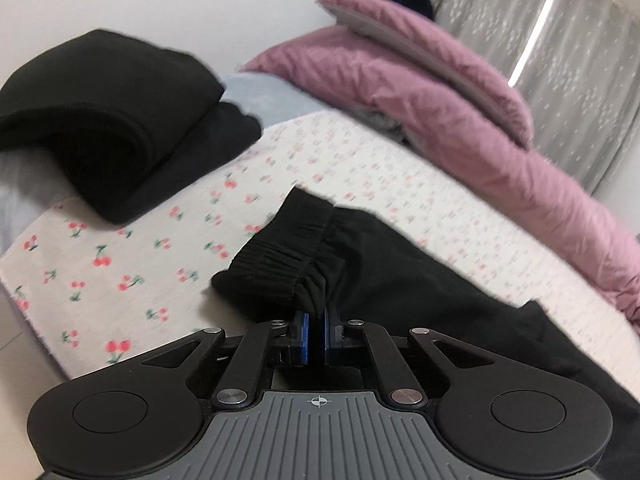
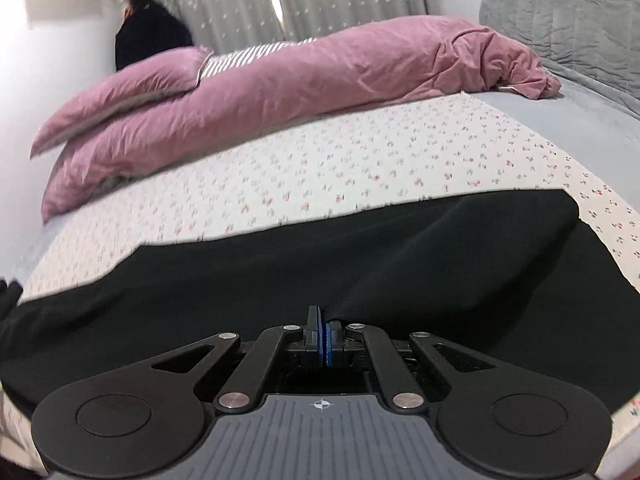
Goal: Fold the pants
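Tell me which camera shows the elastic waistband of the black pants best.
The left wrist view: the gathered waistband lies just beyond the left gripper, which is shut on it, ribbing clear. The right wrist view shows only plain black cloth of the pants, pinched by the right gripper; no waistband.

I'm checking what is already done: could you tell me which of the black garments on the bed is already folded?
The black stack at the far left corner of the cherry-print sheet is folded. The pants the left gripper grips lie spread out.
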Tool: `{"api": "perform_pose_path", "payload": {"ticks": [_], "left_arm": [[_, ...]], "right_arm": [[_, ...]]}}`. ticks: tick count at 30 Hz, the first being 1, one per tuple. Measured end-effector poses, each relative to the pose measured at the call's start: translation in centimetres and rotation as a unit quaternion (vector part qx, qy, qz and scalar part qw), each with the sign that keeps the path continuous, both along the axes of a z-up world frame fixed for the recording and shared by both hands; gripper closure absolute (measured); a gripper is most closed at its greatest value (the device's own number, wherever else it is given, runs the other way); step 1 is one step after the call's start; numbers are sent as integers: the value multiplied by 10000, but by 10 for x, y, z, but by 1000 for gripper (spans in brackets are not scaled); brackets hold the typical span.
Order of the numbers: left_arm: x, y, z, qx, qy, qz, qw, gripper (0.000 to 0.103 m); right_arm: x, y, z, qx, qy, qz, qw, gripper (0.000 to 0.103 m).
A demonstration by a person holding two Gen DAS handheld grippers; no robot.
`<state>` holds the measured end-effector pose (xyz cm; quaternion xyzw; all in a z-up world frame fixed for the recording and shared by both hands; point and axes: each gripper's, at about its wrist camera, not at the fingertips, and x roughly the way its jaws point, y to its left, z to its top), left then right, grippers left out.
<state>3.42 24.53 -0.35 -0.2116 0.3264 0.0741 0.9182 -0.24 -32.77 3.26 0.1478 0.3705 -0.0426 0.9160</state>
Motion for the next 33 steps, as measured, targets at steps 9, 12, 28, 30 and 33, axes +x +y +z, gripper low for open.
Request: {"api": "perform_pose_path", "payload": {"ticks": [9, 12, 28, 30, 33], "left_arm": [[1, 4, -11, 242, 666, -15, 9975, 87], [-5, 1, -5, 422, 668, 124, 9968, 68], [-18, -120, 34, 908, -147, -2081, 9738, 21], [-14, -143, 30, 855, -125, -2474, 9651, 21], [-9, -179, 24, 767, -125, -3105, 9474, 21]], "right_arm": [[-5, -2, -43, 273, 976, -34, 9948, 97], [-10, -4, -38, 378, 942, -9, 9948, 83], [-76, -139, 0, 1038, -160, -2374, 9657, 53], [-70, -148, -13, 1036, 77, -2469, 9635, 58], [-63, -160, -28, 1505, 196, -2352, 9600, 63]]}}
